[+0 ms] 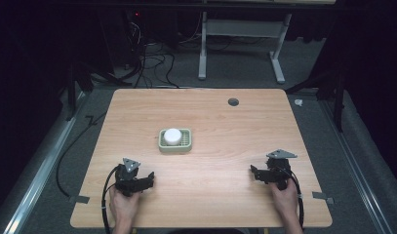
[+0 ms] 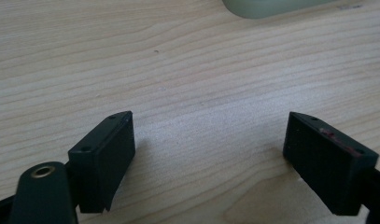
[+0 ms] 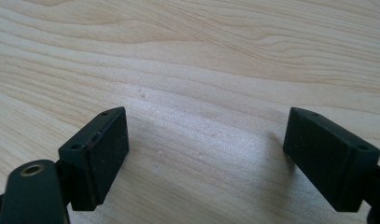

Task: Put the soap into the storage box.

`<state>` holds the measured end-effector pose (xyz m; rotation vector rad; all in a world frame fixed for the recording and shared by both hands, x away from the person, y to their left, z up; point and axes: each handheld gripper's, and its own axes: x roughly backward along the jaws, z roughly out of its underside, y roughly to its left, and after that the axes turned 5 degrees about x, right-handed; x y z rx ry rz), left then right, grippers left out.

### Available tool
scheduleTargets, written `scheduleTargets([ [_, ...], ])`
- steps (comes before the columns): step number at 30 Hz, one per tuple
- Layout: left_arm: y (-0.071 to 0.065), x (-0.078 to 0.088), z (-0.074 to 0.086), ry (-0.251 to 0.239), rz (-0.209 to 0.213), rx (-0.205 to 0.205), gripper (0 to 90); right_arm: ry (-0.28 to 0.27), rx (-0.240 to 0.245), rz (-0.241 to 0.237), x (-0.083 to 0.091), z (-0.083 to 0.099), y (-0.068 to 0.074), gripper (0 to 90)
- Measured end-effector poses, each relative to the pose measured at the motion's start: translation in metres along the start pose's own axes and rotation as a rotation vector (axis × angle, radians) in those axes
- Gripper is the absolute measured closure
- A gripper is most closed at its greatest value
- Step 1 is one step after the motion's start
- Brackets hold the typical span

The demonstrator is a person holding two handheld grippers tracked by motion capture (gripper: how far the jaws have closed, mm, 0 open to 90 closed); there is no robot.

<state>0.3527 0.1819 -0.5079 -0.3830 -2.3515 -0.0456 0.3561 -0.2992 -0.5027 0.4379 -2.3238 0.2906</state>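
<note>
Two grippers: both resting low on a wooden table point(image 1: 225, 122).
Left gripper point(image 1: 146, 181): jaws wide apart, holding nothing.
Right gripper point(image 1: 255, 171): jaws wide apart, holding nothing.
White puck point(image 1: 172, 136): sitting in a green tray point(image 1: 188, 146) at mid-table, well apart from both grippers.

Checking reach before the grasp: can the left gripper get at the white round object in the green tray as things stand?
Probably yes. The left gripper is open, and bare table lies between it and the white round object sitting exposed in the green tray.
</note>
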Motion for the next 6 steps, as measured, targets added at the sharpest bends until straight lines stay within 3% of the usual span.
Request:
scheduleTargets([
  [6,-0.0002,0.0004,0.0004,0.0,-0.002,0.002,16.5,0.0,0.0,0.0,0.0,0.0001,0.0,15.1],
])
